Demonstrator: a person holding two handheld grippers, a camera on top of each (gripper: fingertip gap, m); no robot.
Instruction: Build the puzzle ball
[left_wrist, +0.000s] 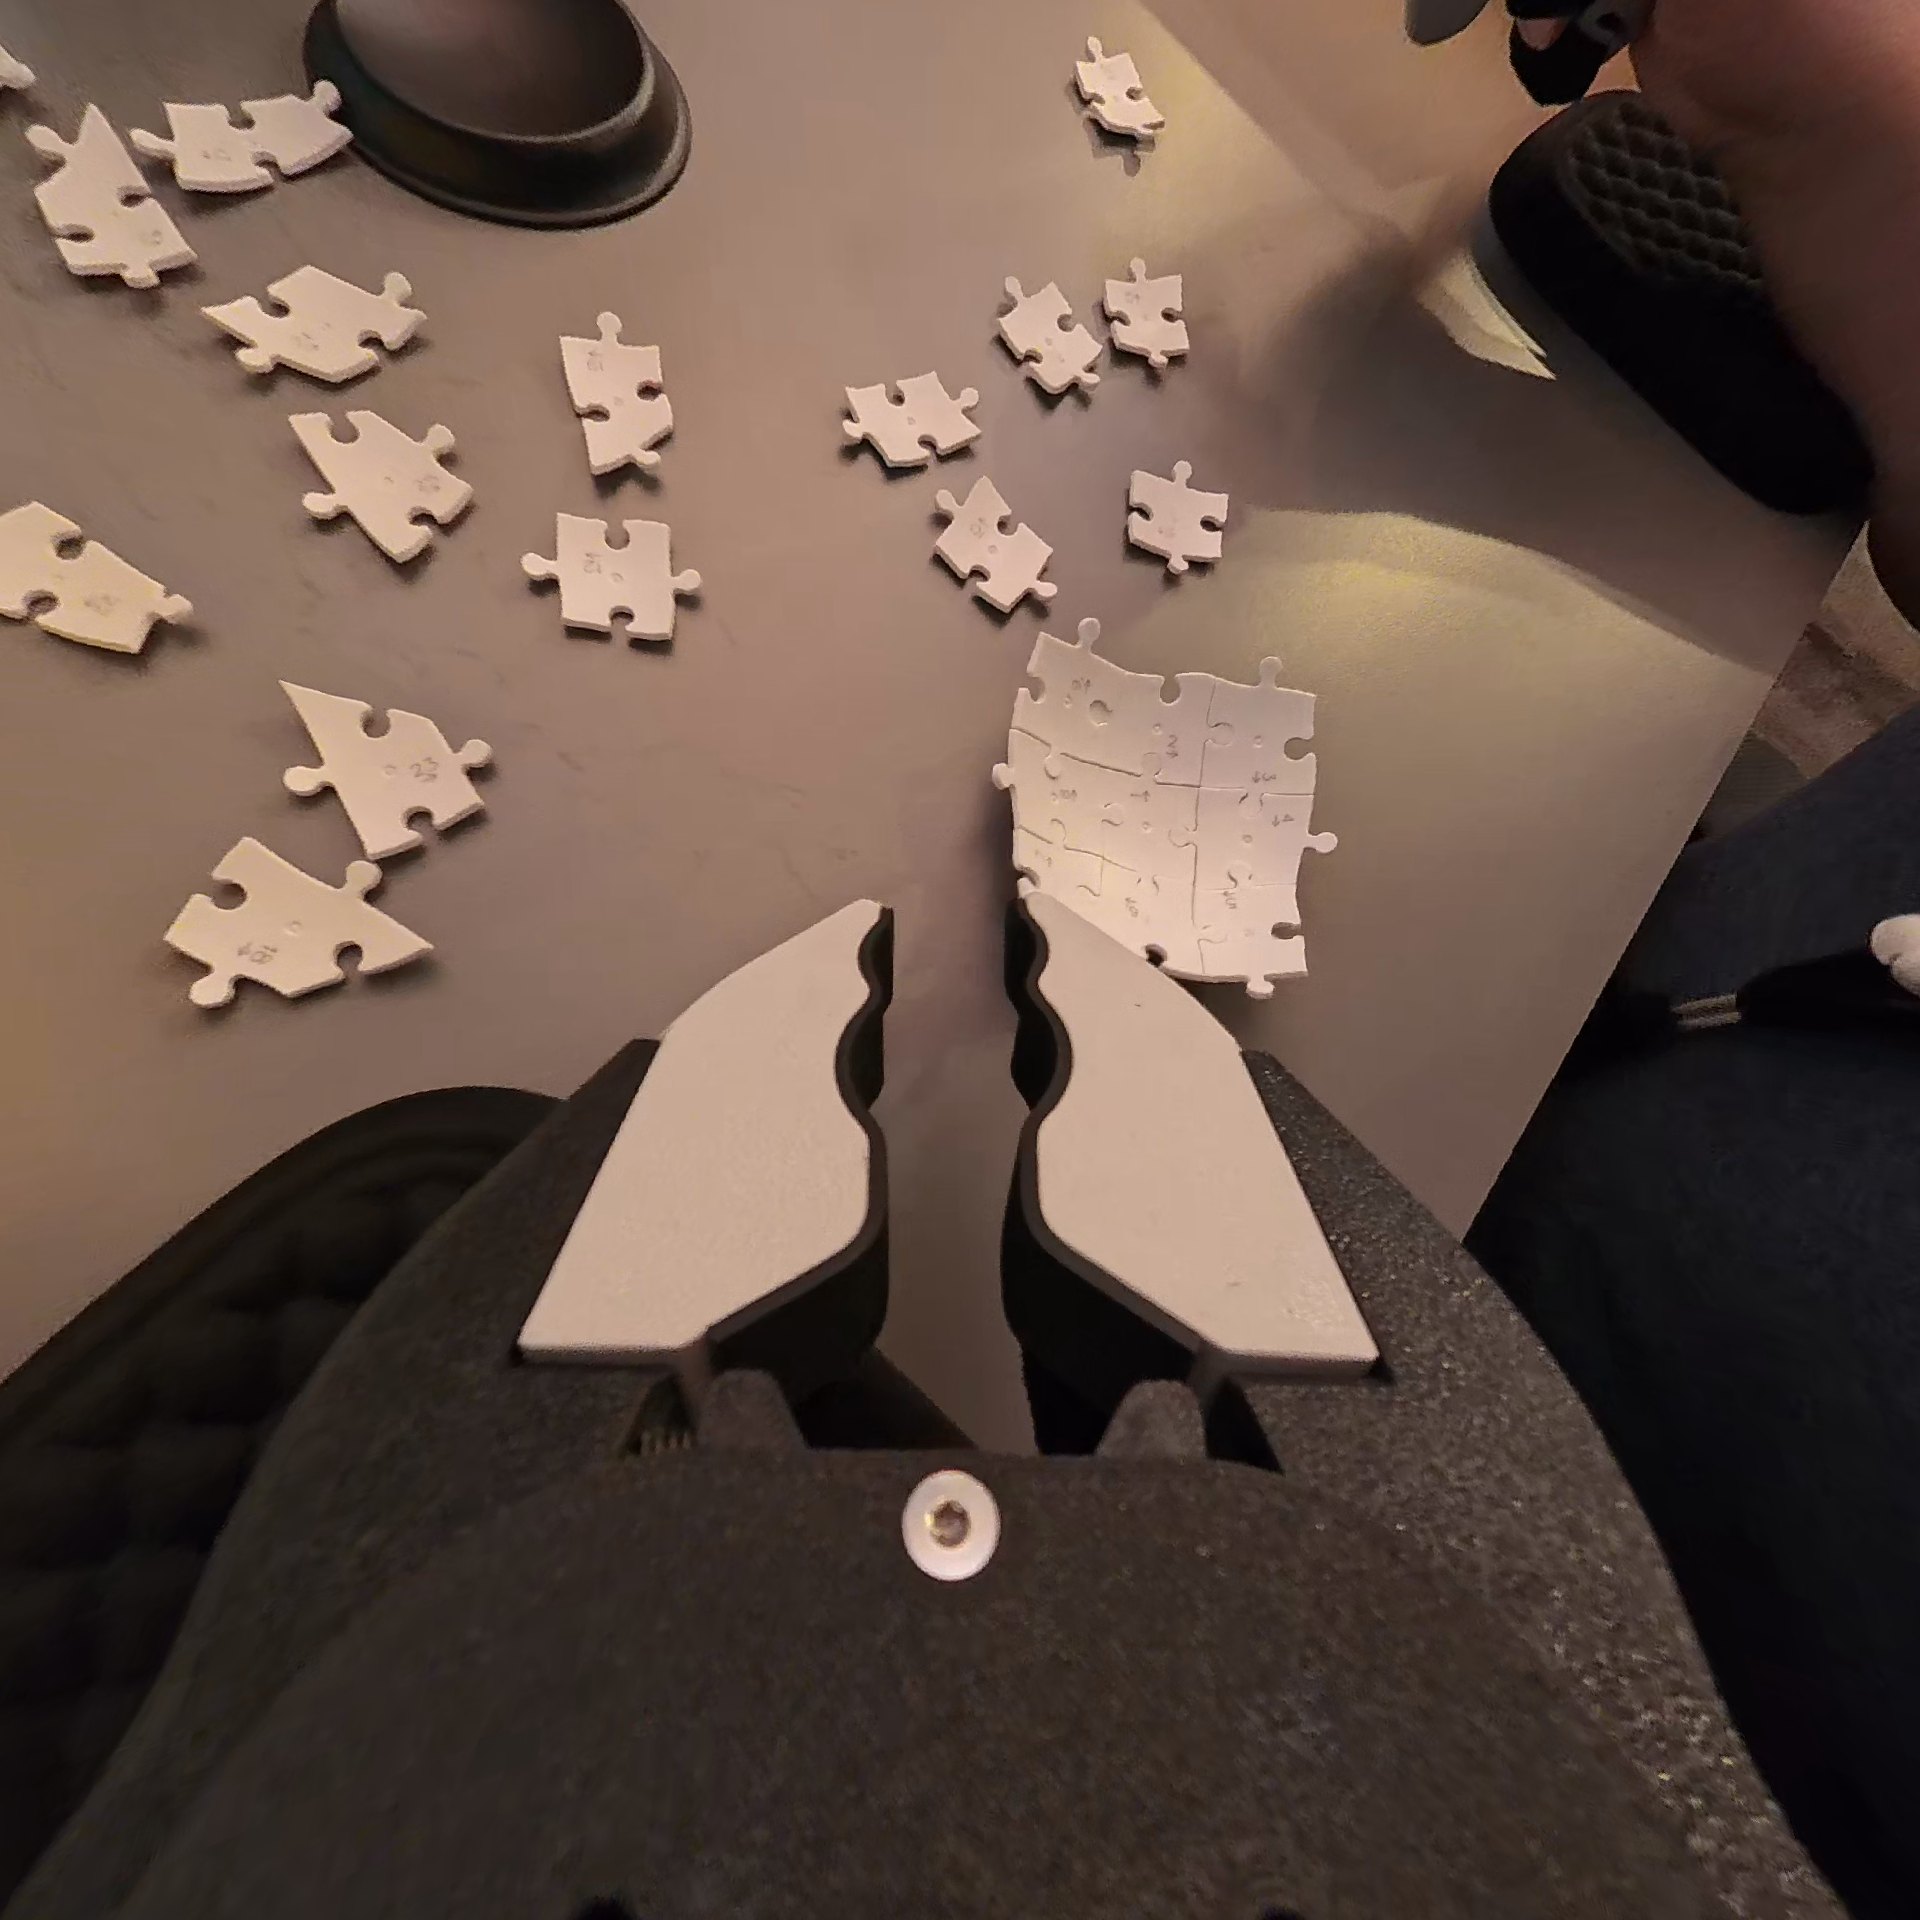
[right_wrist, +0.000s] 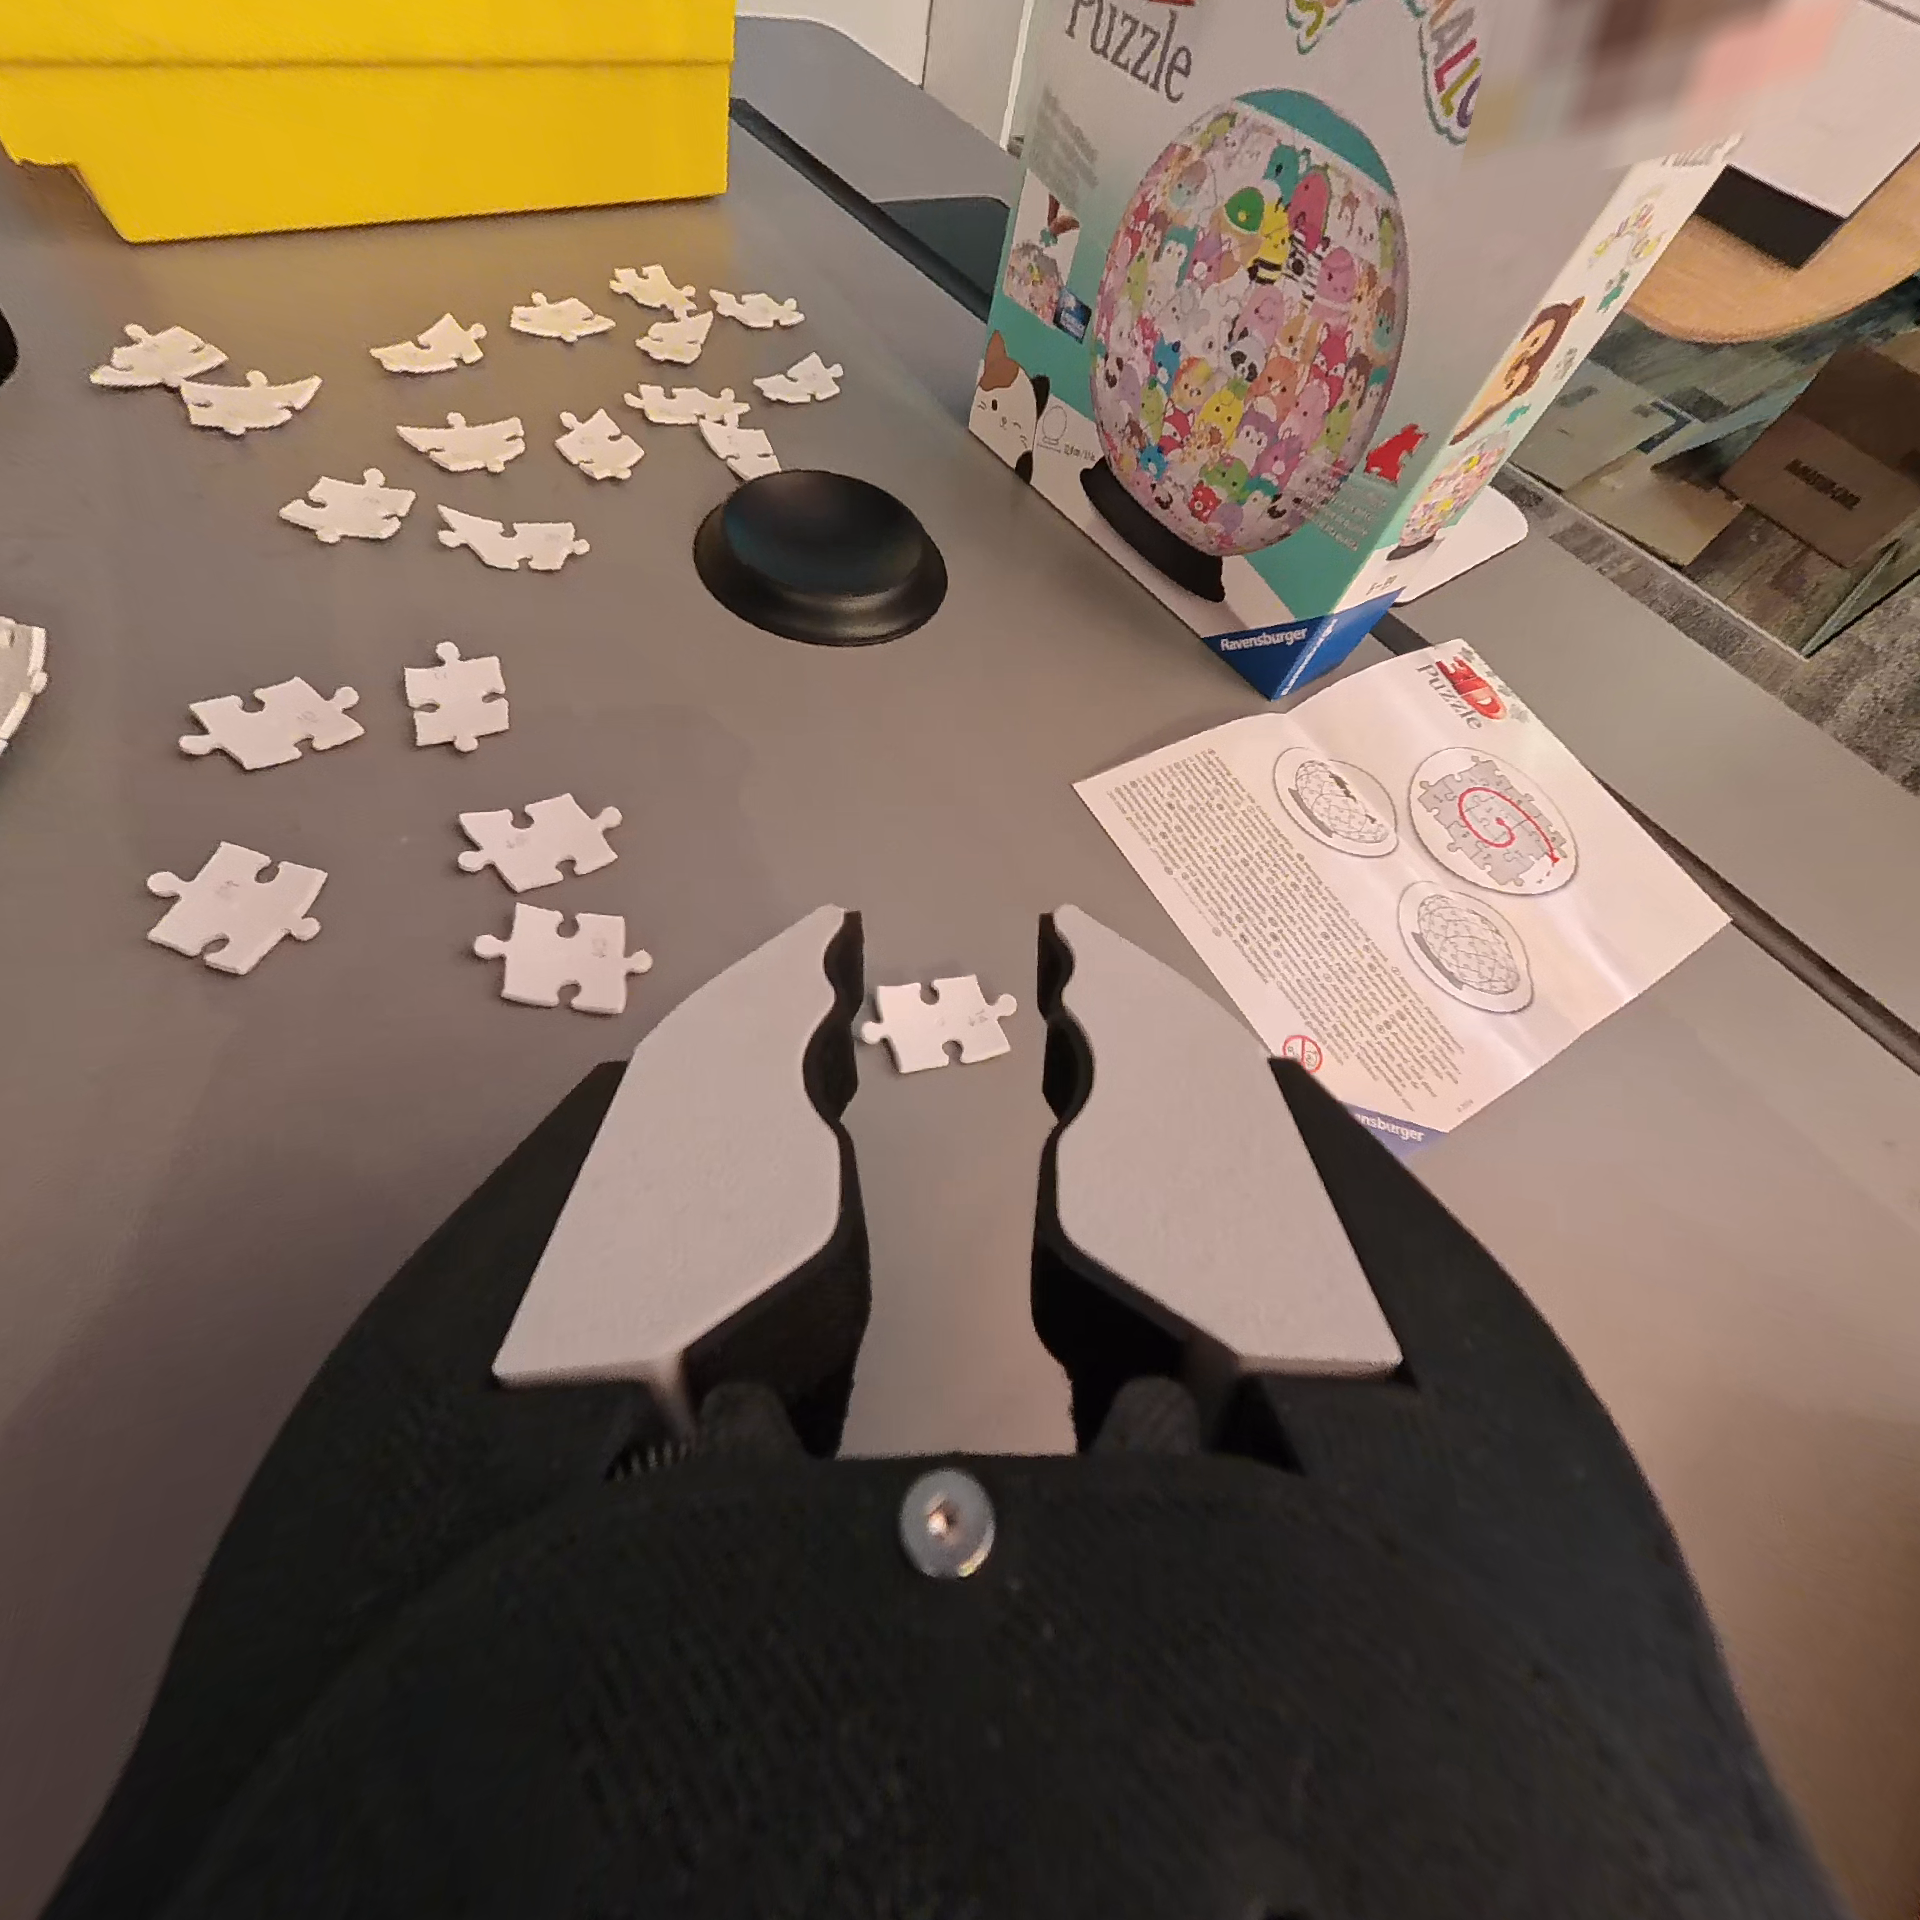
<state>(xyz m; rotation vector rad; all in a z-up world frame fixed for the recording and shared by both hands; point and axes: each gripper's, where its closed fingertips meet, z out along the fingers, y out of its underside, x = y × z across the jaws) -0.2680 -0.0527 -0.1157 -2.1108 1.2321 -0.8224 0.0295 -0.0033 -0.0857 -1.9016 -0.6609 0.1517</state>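
Several loose white puzzle pieces lie face down on the grey table (left_wrist: 727, 727). In the left wrist view a curved patch of joined pieces (left_wrist: 1164, 810) lies just ahead and right of my left gripper (left_wrist: 945, 914), which is open and empty, its right fingertip next to the patch's near edge. In the right wrist view my right gripper (right_wrist: 951, 925) is open, low over the table (right_wrist: 935, 790), with a single white piece (right_wrist: 940, 1020) lying flat between its fingers, apart from both. The black ball stand (right_wrist: 821, 556) sits farther back; it also shows in the left wrist view (left_wrist: 499, 114).
The puzzle box (right_wrist: 1268, 343) stands at the back right with a folded instruction sheet (right_wrist: 1392, 894) in front of it. A yellow box (right_wrist: 374, 114) sits at the back left. A person's dark sleeve (left_wrist: 1725, 1143) is at the right table edge. The other gripper (left_wrist: 1642, 301) is far right. The tips of one gripper are about 30 cm away from the tips of the other.
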